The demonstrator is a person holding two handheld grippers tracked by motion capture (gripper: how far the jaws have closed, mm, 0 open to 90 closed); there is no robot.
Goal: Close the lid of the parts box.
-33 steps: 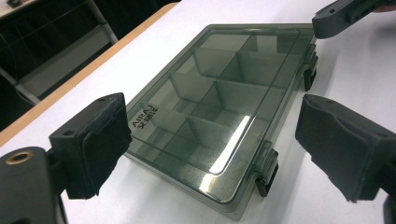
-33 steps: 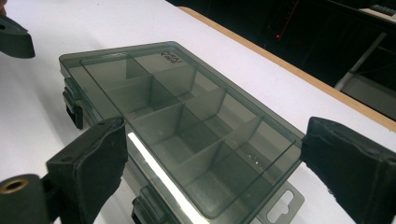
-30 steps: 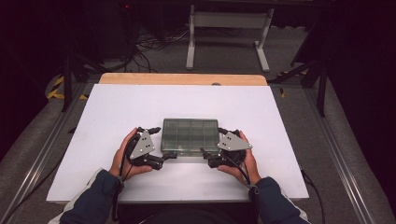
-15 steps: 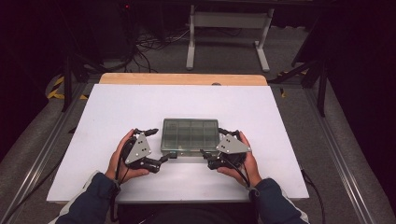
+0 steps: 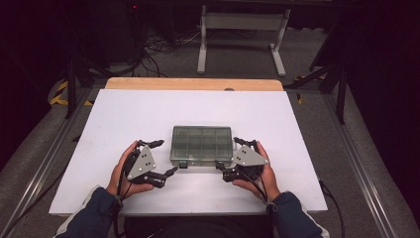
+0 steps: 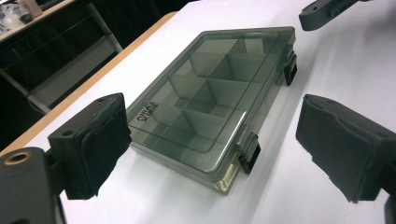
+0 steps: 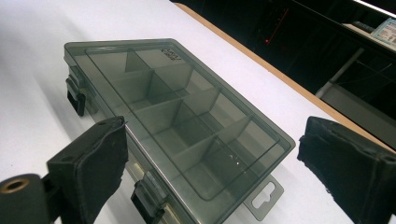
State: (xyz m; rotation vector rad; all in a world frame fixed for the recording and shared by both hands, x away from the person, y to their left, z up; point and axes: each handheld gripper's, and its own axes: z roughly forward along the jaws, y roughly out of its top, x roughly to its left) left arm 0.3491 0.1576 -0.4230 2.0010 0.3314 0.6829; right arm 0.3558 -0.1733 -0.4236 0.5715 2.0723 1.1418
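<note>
The left gripper (image 5: 161, 158) is in the person's left hand (image 5: 125, 171), and its two black jaws stand wide apart with nothing between them. In the left gripper view its soft black pads (image 6: 100, 140) sit on each side, and the see-through plastic box (image 6: 212, 102) lies just ahead of them, a bit closer to the left pad. The jaws do not touch the box.

The right gripper (image 5: 229, 156) is in the person's right hand (image 5: 260, 171). Its jaws are spread wide too, and they hold nothing. In the right gripper view the near end of the box reaches in between the two pads (image 7: 95, 163), but I cannot tell if a pad touches it.

The box (image 5: 202, 145) lies flat on the white table (image 5: 124, 119), between the two grippers. Its lid is down. Thin walls inside cut it into little rooms. Two dark latches (image 6: 250, 156) sit on the long side that faces the person. A small hang tab (image 7: 264, 198) sticks out from the end near the right gripper.

Past the table there is a grey floor (image 5: 237, 62) with a white metal stand (image 5: 242, 29) and some cables (image 5: 166, 44).
</note>
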